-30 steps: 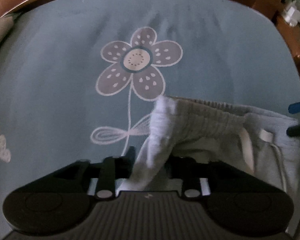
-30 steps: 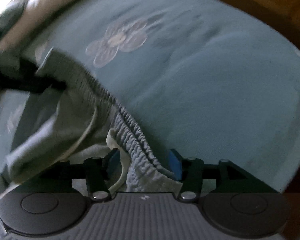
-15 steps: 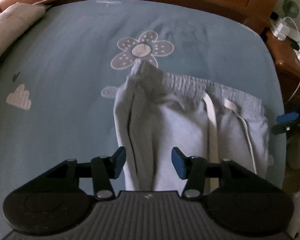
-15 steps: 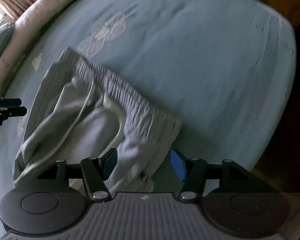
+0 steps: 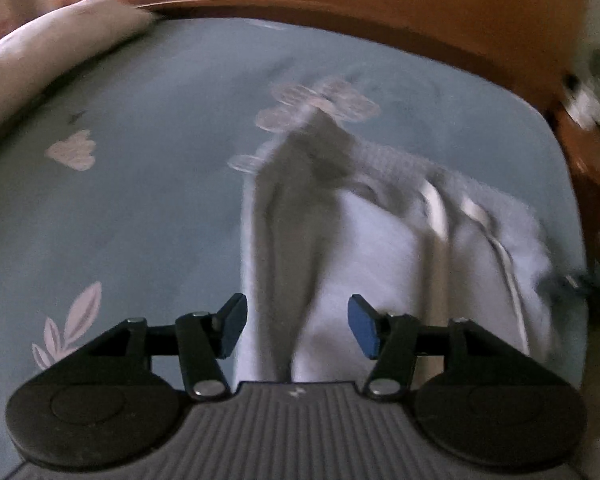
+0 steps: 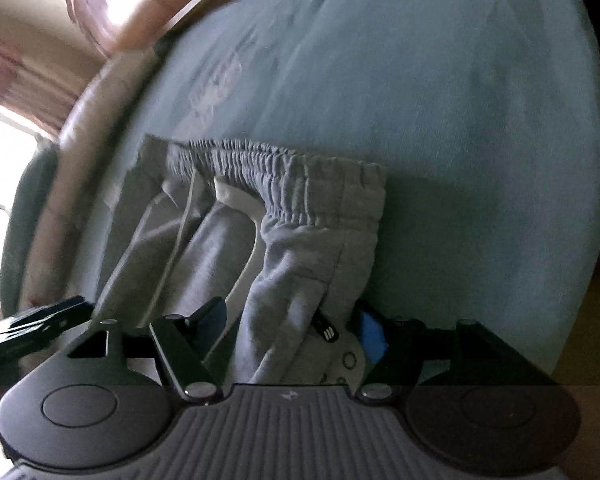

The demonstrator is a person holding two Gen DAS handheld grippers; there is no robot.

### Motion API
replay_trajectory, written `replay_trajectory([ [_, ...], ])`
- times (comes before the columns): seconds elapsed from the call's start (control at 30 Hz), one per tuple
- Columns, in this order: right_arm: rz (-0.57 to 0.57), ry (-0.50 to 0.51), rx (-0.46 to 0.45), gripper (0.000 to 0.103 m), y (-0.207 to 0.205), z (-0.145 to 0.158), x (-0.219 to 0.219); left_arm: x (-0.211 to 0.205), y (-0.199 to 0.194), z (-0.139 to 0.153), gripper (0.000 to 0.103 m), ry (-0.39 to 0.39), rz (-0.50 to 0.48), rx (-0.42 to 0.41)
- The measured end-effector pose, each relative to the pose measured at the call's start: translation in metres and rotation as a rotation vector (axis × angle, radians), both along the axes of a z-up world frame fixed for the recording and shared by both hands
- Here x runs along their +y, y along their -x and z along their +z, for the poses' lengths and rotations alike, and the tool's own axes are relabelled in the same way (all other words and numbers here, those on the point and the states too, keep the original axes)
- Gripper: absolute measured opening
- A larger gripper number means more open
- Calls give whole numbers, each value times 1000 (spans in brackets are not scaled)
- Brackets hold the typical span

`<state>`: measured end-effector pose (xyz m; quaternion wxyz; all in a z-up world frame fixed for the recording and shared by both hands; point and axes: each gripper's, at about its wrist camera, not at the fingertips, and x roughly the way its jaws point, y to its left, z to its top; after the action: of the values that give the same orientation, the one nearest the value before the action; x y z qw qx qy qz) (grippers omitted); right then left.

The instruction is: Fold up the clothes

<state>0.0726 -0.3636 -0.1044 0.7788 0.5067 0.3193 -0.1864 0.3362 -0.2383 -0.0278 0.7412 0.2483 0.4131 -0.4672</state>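
I'm in a home bedroom: a bed point(image 5: 148, 208) with flowered sheet, wooden headboard point(image 5: 340, 12), pillow point(image 5: 60, 40), curtained window point(image 6: 4, 136).

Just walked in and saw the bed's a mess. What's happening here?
A person with a gripper in each hand is folding grey sweatpants on a blue flowered sheet. Both the left gripper and the right gripper are open, with cloth lying between the fingers, unclamped. The waistband lies at the far end.

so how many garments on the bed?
1: grey sweatpants, on the blue sheet below the flower print, between both open grippers. Anything underneath wouldn't show.
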Motion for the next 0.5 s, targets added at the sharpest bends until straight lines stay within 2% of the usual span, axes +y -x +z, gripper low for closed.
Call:
replay_trajectory([
  [0.07, -36, -16, -49, 73, 9, -5, 2, 0, -18, -8, 55, 15, 75, 39],
  [0.17, -45, 6, -78, 73, 13, -7, 7, 3, -42, -21, 51, 24, 175, 133],
  [0.27, -14, 55, -68, 73, 12, -4, 11, 10, -49, -28, 50, 52, 202, 245],
  [0.33, 2, 77, -64, 73, 11, -2, 13, 12, -47, -33, 49, 44, 194, 271],
  [0.43, 2, 78, -71, 73, 13, -3, 12, 11, -41, -45, 30, -21, 177, 270],
  [0.5, 2, 79, -77, 73, 14, -4, 12, 12, -36, -47, 18, -34, 170, 270],
])
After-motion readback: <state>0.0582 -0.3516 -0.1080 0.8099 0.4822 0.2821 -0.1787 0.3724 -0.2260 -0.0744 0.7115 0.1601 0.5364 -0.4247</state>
